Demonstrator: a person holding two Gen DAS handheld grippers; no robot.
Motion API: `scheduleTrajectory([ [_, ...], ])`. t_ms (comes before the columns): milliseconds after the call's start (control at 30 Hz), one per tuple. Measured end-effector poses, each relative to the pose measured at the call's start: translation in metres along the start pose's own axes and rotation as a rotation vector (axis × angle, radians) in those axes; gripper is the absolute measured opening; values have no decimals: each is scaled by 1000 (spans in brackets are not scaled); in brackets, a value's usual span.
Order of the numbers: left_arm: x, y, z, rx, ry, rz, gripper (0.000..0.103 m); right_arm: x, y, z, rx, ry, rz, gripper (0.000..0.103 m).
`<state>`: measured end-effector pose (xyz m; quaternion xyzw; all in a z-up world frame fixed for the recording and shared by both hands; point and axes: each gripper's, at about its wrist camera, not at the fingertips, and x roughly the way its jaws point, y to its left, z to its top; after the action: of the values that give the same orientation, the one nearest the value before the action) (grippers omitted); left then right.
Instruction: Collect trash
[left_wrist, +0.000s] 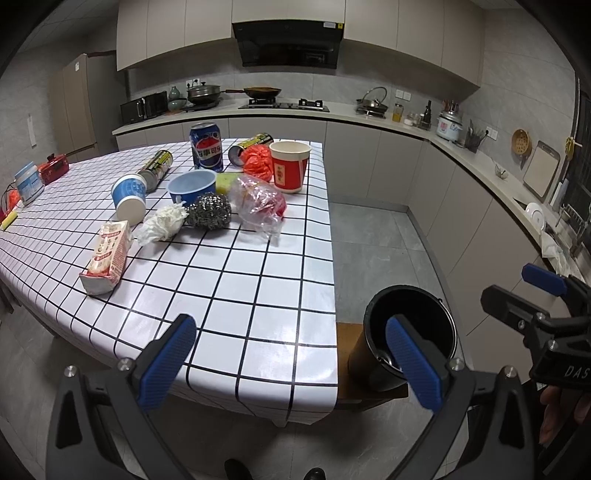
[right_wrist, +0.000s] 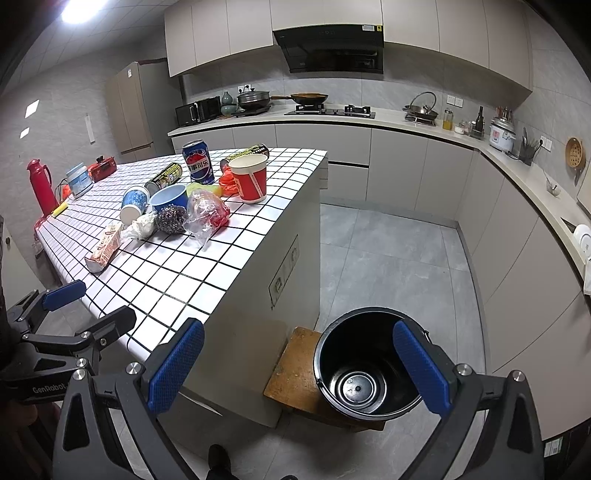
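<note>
Trash lies in a cluster on the checked table (left_wrist: 258, 295): a milk carton (left_wrist: 107, 256), a crumpled tissue (left_wrist: 162, 223), a steel scourer (left_wrist: 208, 210), a clear plastic bag (left_wrist: 260, 201), a blue paper cup (left_wrist: 129, 195), a blue bowl (left_wrist: 192, 184), a Pepsi can (left_wrist: 206, 146) and a red paper tub (left_wrist: 290, 166). A black bucket (right_wrist: 364, 365) stands empty on a low wooden stool (right_wrist: 295, 373) beside the table. My left gripper (left_wrist: 291, 365) hovers open over the table's near corner. My right gripper (right_wrist: 299, 365) hangs open above the bucket. Both hold nothing.
Two dark cans (left_wrist: 157, 168) lie on their sides behind the cups, next to an orange bag (left_wrist: 258, 160). A red thermos (right_wrist: 40, 184) and a white jar (right_wrist: 79, 181) stand at the table's far left. Kitchen counters (right_wrist: 517, 170) line the back and right; grey floor (right_wrist: 388, 258) lies between.
</note>
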<state>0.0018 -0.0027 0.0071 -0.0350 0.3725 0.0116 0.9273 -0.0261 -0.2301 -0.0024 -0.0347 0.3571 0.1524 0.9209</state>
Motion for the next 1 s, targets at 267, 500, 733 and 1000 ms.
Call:
scheduleTrajectory([
  [267, 0, 0, 0, 0, 0, 0, 103, 0, 0, 0, 0, -2, 0, 103],
  [500, -1, 0, -1, -1, -1, 2, 103, 1, 1, 0, 0, -3, 0, 103],
  [733, -1, 0, -1, 0, 1, 0, 103, 1, -1, 1, -1, -2, 0, 103],
  [1000, 0, -1, -1, -2, 2, 0, 103, 3, 0, 1, -1, 1, 1, 103],
])
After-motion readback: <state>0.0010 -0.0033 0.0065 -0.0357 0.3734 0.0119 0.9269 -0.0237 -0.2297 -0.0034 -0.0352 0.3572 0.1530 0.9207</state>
